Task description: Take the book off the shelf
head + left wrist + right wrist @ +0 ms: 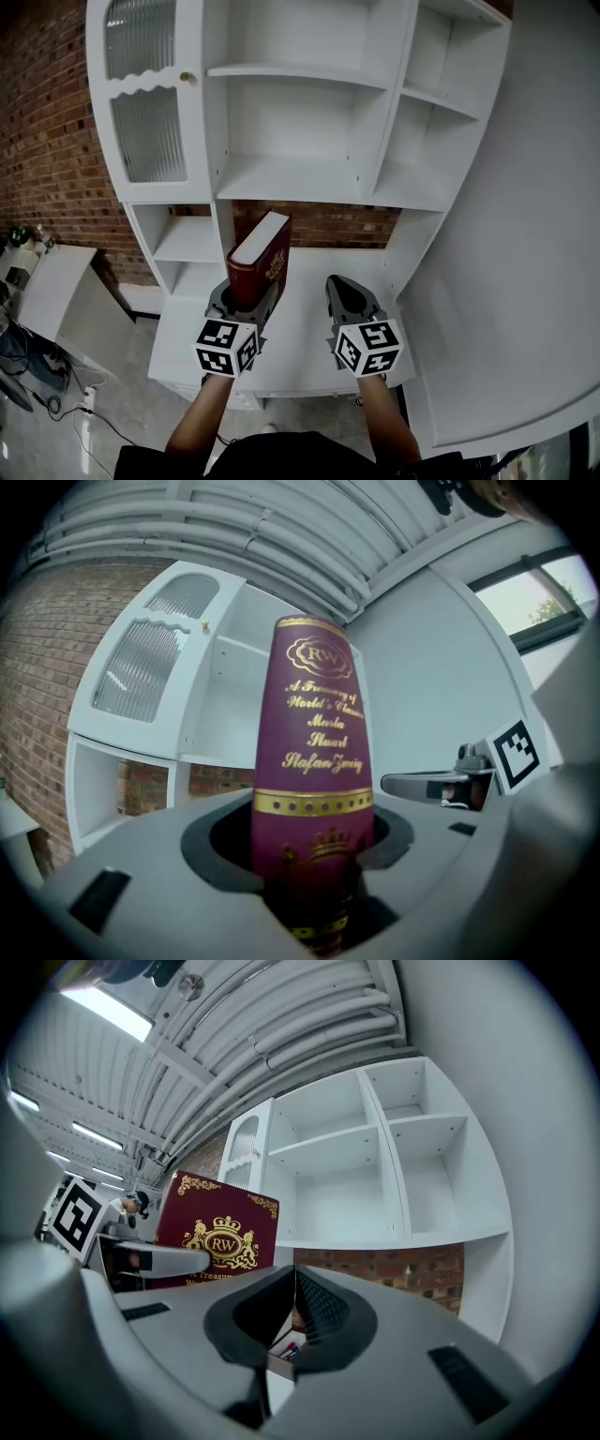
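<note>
A dark red book (262,255) with gold lettering stands upright in my left gripper (246,298), which is shut on its lower end. The book is in front of the white shelf unit (291,178), above its counter (305,328), and touches no shelf. In the left gripper view the spine (314,752) rises between the jaws. My right gripper (347,292) hangs beside it on the right, shut and empty, its jaw tips meeting (295,1283). The right gripper view shows the book's cover (220,1232) at its left.
The shelf compartments above the counter hold nothing that I can see. A ribbed glass cabinet door (145,94) is at upper left, with a brick wall (47,141) behind. A white wall (534,234) stands to the right. A small white table (42,281) and floor cables lie at lower left.
</note>
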Motion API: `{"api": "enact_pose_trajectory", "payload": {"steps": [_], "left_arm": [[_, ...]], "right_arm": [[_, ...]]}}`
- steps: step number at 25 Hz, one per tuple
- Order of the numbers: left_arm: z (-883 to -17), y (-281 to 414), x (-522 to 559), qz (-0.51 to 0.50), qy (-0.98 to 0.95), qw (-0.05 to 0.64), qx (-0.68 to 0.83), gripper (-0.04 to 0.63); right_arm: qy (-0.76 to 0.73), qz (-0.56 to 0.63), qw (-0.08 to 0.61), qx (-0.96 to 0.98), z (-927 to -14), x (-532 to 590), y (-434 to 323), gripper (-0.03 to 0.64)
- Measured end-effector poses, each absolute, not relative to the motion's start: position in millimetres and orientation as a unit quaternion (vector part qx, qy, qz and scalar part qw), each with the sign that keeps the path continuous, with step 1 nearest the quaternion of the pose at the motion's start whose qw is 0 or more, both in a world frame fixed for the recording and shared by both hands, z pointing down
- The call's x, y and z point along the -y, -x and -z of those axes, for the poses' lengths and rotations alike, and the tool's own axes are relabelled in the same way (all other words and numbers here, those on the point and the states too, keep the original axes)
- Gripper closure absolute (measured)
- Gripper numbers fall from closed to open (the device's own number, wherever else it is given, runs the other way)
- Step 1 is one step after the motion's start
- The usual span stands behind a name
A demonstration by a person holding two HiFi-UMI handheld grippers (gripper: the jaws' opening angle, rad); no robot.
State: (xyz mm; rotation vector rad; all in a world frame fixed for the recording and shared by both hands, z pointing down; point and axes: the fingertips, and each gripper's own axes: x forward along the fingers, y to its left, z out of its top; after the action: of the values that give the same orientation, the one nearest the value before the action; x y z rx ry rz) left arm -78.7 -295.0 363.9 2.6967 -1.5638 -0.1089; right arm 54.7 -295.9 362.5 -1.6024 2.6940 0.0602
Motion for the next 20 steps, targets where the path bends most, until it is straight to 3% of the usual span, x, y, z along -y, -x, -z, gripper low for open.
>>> {"api": "enact_pose_trajectory", "payload": {"steps": [20], "left_arm": [[-373.0, 44.4, 209.8, 0.036, -0.852, 0.017, 0.522, 0.356]], "right_arm": [[0.497, -0.006, 0.009, -0.868, -373.9, 221.8, -91.9, 0.597]]}}
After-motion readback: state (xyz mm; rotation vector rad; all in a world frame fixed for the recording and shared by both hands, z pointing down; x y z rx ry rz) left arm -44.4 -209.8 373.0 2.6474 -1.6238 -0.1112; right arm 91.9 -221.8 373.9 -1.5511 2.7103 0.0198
